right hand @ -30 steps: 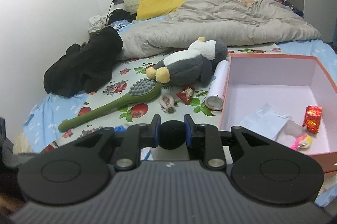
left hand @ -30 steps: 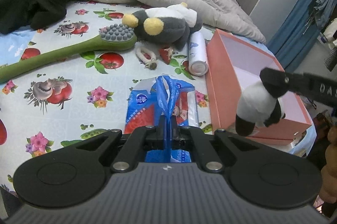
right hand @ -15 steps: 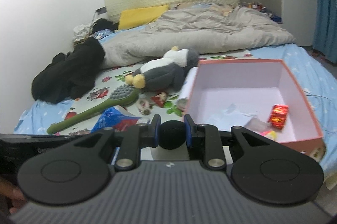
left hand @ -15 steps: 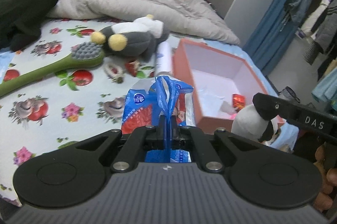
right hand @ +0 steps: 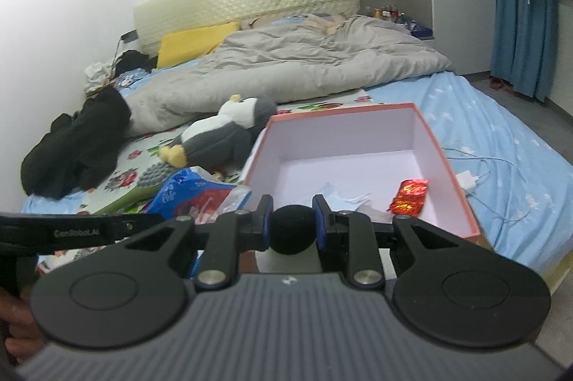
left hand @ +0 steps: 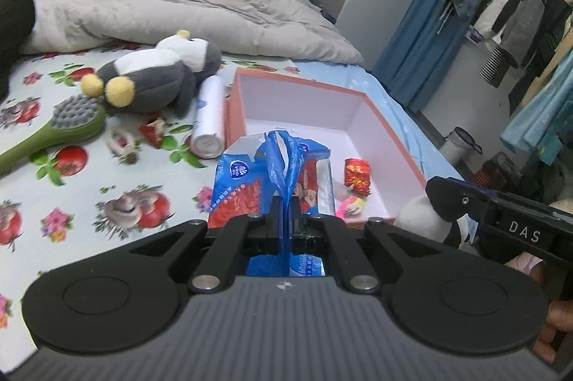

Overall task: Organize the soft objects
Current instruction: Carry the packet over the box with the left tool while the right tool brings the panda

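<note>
Left gripper [left hand: 285, 212] jaws clamped on blue handle of tissue pack [left hand: 272, 180], held above near-left corner of pink box [left hand: 308, 87]. Right gripper [right hand: 293, 223] jaws pinching panda plush [right hand: 292, 232] by black ear, just before box's near wall. Penguin plush [left hand: 154, 80] lying on bed [left hand: 71, 187].

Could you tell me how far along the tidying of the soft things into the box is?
Done: only scraps and a red wrapper lie in the box. In hand: left tool grips the tissue pack, right tool a panda. Left: the penguin.
</note>
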The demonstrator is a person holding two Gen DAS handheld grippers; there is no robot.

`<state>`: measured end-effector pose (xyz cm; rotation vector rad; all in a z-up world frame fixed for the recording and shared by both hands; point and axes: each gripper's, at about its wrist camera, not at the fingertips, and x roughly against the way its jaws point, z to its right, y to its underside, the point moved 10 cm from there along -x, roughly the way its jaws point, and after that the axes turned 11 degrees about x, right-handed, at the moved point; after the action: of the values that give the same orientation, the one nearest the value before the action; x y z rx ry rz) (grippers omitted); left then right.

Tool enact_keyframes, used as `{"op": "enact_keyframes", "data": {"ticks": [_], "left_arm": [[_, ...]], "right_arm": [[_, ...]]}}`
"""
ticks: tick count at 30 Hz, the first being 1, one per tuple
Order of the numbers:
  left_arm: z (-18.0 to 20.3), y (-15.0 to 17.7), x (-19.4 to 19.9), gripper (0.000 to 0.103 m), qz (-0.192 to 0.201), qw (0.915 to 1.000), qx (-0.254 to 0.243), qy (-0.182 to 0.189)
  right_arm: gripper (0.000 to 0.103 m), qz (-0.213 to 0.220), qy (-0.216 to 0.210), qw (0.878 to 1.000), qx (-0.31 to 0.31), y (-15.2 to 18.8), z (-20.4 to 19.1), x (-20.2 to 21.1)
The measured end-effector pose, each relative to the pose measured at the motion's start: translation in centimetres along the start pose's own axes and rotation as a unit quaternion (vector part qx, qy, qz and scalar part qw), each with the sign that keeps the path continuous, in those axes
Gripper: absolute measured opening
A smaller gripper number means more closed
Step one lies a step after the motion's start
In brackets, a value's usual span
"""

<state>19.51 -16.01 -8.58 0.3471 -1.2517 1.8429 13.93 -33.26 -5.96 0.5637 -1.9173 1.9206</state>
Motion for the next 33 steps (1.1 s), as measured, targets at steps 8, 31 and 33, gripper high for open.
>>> {"op": "enact_keyframes", "data": {"ticks": [8,31,33], "left_arm": [[2.9,-2.1,-5.1,0.003,-0.025,0.9995,-0.015,0.009],[4.0,-4.6,-21.0,0.004,-0.119,0.9920,-0.035,-0.024],[4.0,-4.6,-21.5,0.004,-0.122,0.9914,-0.038,-0.026]], "right_arm": [[0.027,-0.011,0.016,1.000,-0.018,-0.7,4.4,-2.7],[0.028,-0.093,0.013,0.994,-0.047,1.7,9.9,-15.0],[0.028,-0.092,0.013,0.995,-0.046,1.8,10.0,-15.2]]}}
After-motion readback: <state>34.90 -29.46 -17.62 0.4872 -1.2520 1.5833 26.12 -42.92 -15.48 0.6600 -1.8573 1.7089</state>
